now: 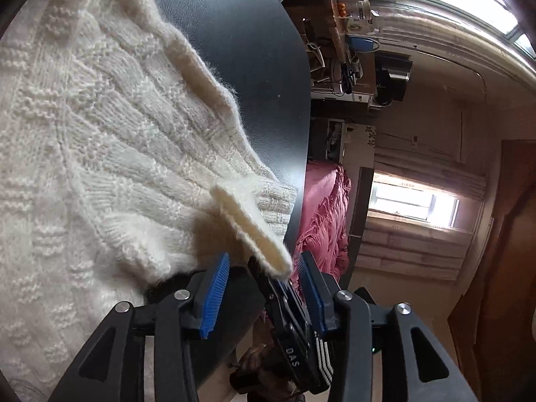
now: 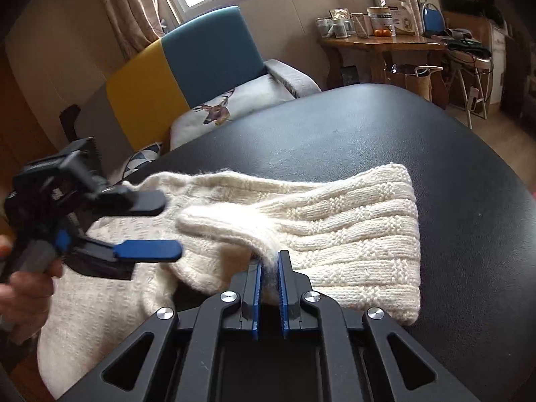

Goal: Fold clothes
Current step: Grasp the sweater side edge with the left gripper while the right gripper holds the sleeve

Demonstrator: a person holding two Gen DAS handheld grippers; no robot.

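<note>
A cream cable-knit sweater (image 1: 100,127) lies spread on the black table (image 1: 241,50). My right gripper (image 2: 269,268) is shut on a raised fold of the sweater (image 2: 301,234) near the front of the table, with fuzzy knit pinched between its blue pads. In the left wrist view that same fold (image 1: 251,231) rises from the right gripper (image 1: 271,278). My left gripper (image 1: 264,261) stands open, its blue pads wide on either side of that pinch and pressing on nothing. From the right wrist view the left gripper (image 2: 169,227) hovers over the sweater's left part, held by a hand (image 2: 26,288).
The black table (image 2: 368,127) has a rounded edge. Behind it stands an armchair (image 2: 201,57) with a blue and yellow back and a deer cushion (image 2: 217,107). A wooden side table (image 2: 378,43) carries jars. Pink bedding (image 1: 321,207) lies beyond the table's edge.
</note>
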